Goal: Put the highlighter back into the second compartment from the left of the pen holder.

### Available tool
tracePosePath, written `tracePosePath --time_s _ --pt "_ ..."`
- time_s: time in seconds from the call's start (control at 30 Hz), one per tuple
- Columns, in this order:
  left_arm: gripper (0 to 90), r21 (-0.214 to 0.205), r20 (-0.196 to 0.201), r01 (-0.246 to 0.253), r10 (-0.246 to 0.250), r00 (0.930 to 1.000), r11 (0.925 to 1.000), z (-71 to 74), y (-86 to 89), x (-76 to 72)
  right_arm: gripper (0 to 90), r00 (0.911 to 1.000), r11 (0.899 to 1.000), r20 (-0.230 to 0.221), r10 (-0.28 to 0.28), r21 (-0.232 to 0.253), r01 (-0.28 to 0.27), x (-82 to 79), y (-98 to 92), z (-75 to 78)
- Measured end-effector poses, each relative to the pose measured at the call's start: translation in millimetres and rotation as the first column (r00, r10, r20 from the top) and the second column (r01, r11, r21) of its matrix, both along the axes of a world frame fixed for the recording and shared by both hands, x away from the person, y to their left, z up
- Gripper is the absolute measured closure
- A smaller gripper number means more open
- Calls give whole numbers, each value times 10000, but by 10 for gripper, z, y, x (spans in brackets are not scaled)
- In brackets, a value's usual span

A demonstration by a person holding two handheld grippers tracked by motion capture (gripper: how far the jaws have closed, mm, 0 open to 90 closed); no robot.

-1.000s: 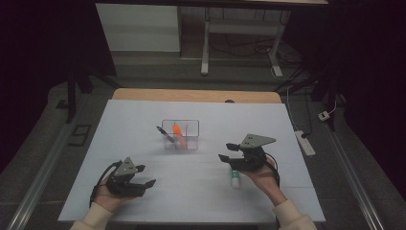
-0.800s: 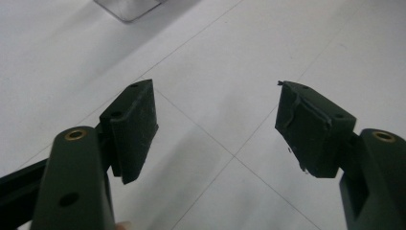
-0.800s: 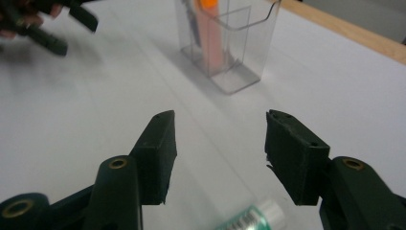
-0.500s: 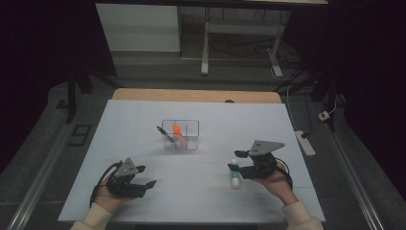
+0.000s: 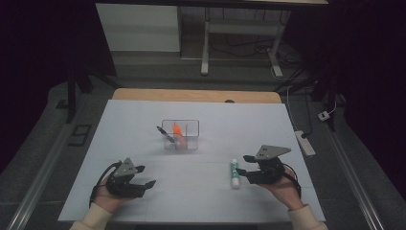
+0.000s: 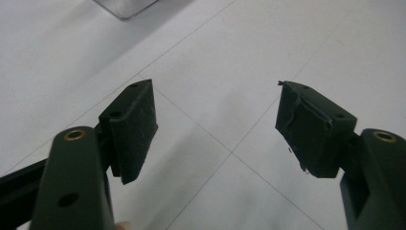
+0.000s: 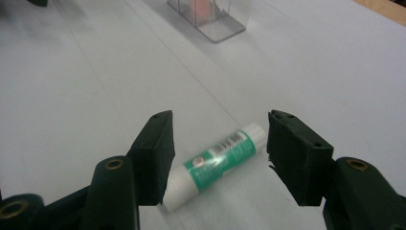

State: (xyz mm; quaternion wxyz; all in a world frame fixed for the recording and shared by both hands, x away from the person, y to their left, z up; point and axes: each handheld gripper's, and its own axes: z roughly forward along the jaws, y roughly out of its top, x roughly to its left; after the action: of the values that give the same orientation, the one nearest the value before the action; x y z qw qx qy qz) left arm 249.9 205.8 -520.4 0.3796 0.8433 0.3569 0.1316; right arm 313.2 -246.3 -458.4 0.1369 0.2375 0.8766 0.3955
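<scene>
Your left gripper (image 5: 143, 176) rests low near the table's (image 5: 287, 191) front edge, jaws spread with nothing between them, waiting out of the way. Further right, the clear box (image 5: 181, 135) holds a pen and something orange, hard to identify through the wall. The glue stick (image 5: 234, 173) lies flat on the table just beside your right gripper (image 5: 244, 165), whose jaws have just been opening around it, untouched by either pad.

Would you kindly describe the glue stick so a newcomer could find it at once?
On the white table, look near the right gripper, well short of the clear box. The glue stick lies flat there: a white tube with a green label, the one loose item outside the box.
</scene>
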Motion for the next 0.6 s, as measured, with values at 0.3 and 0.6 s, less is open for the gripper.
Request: tracePosePath --time_s 0.3,0.6 --pt "301 26 36 28 -28 10000 10000 3 -1 -7 410 9992 9984 51 396 -401 -393 -13 -14 3" --pt "301 23 45 10 -10 10000 10000 4 4 -8 410 9978 9970 -80 655 -416 -657 13 -59 -14"
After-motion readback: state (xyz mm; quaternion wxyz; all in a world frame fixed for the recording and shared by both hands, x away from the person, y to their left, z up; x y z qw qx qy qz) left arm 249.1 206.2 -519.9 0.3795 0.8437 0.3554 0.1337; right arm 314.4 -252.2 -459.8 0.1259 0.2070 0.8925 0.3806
